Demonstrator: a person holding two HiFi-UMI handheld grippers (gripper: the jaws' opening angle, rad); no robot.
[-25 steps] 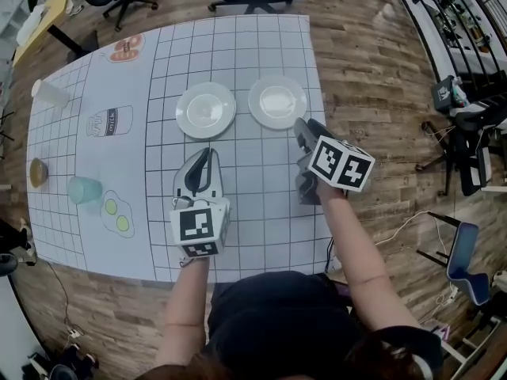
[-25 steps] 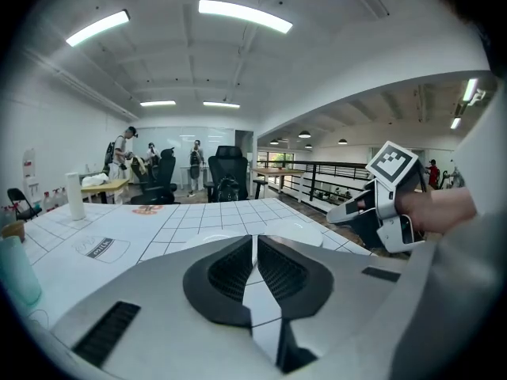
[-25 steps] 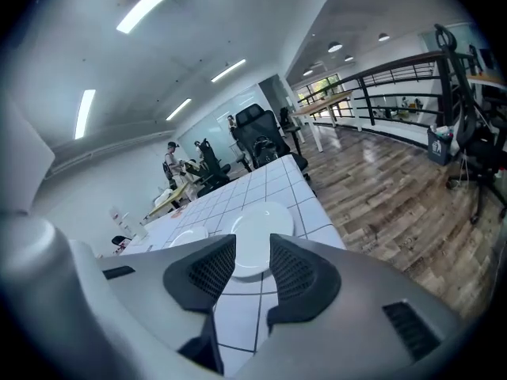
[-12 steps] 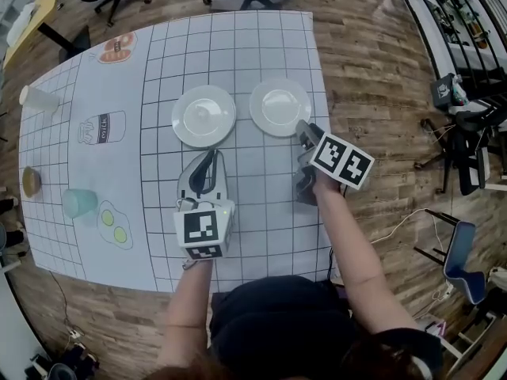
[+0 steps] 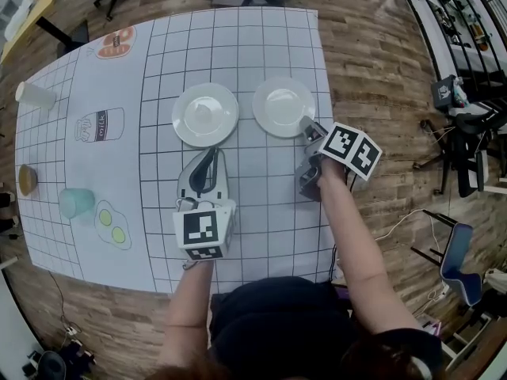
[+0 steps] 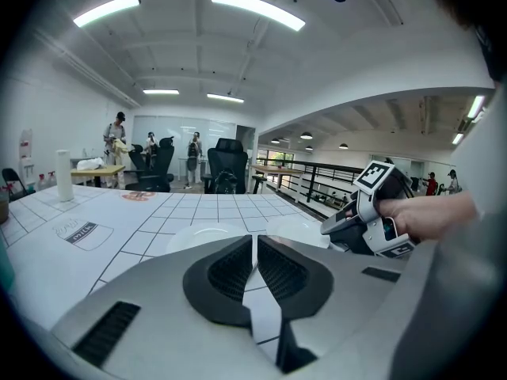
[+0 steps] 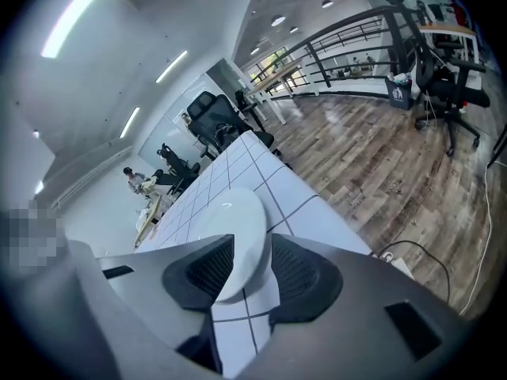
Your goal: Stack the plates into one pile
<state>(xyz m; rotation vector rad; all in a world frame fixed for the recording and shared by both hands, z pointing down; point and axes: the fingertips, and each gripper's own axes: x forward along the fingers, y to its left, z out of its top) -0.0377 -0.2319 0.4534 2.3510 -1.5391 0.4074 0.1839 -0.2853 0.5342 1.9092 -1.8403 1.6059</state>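
Centrally on the gridded table (image 5: 238,46) lie two white plates: the left plate (image 5: 205,114), and the right plate (image 5: 283,106) at its 3 o'clock, just apart. The left gripper (image 5: 211,153), jaws together and empty, lies just beside the left plate's 6 o'clock rim. The right gripper (image 5: 306,127), jaws apart and just opened wider, straddles the right plate's 5 o'clock rim.

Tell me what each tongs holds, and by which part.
Nothing held: left tongs shut, empty; right tongs have just been opening, the right plate's near rim between them, ungripped.
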